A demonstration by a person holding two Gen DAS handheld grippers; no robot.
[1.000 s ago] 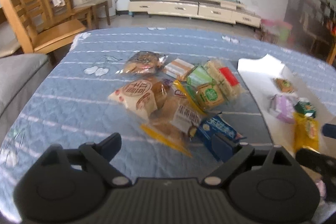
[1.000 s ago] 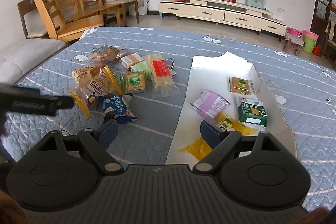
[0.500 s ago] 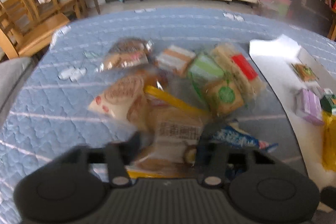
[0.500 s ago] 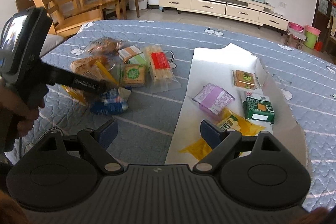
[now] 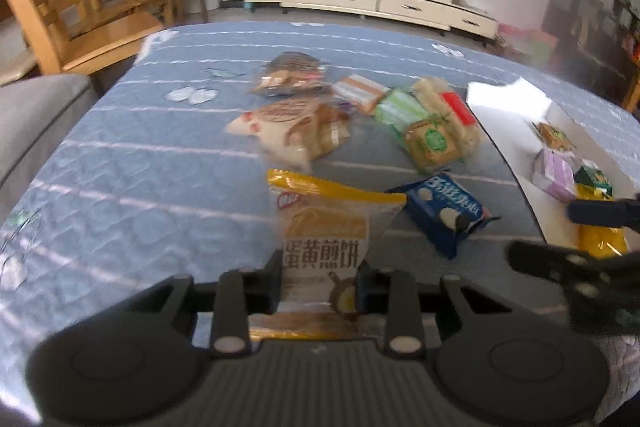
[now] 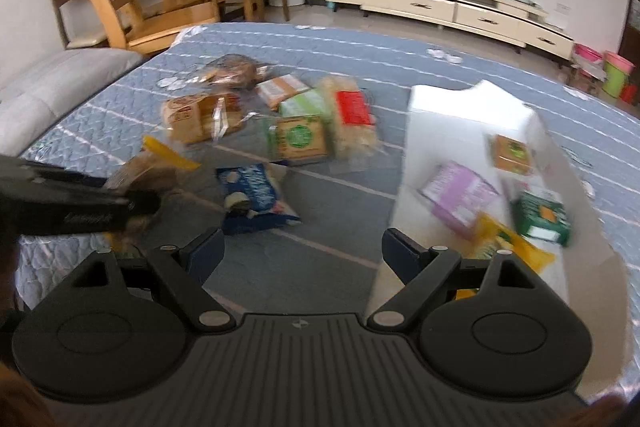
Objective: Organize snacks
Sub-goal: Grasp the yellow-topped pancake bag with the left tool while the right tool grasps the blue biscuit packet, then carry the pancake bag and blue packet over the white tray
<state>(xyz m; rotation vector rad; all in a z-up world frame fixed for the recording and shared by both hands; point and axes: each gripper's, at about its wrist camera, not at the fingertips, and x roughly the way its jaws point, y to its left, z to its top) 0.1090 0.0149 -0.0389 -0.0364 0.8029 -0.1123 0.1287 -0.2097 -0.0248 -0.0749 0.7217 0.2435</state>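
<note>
So the left gripper is clamped on the egg-yolk pancake bag, which sticks straight out ahead, yellow end farthest away. From there the white tray sits off to its right, past the blue cookie pack. The right gripper is spread wide with nothing in it and is closer to the tray, but the bag's in the left, so a rightward carry looks likely.
</note>
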